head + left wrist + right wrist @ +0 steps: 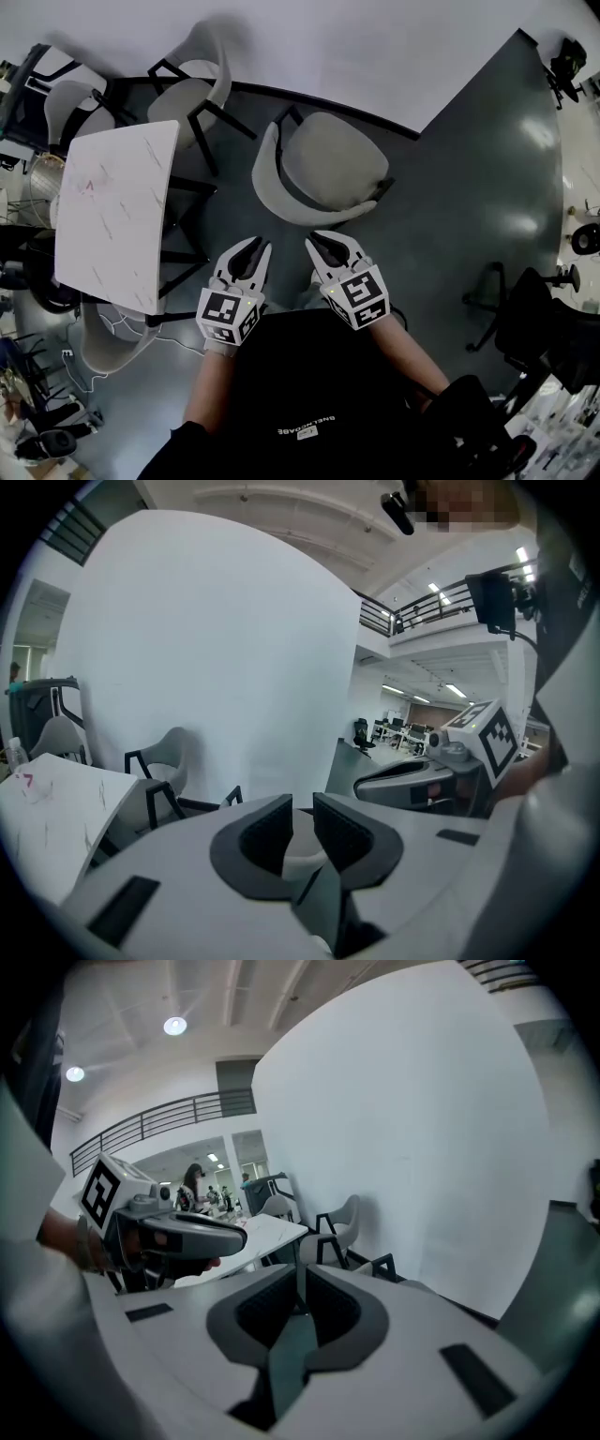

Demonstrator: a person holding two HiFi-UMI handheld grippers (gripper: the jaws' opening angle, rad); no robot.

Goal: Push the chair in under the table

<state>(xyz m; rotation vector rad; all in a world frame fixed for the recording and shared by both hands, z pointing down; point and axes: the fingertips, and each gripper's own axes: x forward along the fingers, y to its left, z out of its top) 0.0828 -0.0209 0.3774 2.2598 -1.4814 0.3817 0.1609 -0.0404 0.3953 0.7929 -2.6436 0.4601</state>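
A pale shell chair (328, 164) on black legs stands pulled out on the grey floor, to the right of the white marble-top table (117, 211). Its curved backrest faces me. My left gripper (256, 246) and right gripper (320, 242) hover side by side just short of the backrest's lower rim; whether they touch it I cannot tell. In the left gripper view the left gripper (302, 822) shows a narrow gap between its pads with nothing pinched. The right gripper (302, 1299) is shut and empty. The table (47, 803) lies to the left.
Other pale chairs stand round the table: one at the wall (192, 89), one at the far left (70, 103), one tucked in near me (108, 342). A black office chair (534, 319) is at the right. The white wall (375, 47) runs behind the chair.
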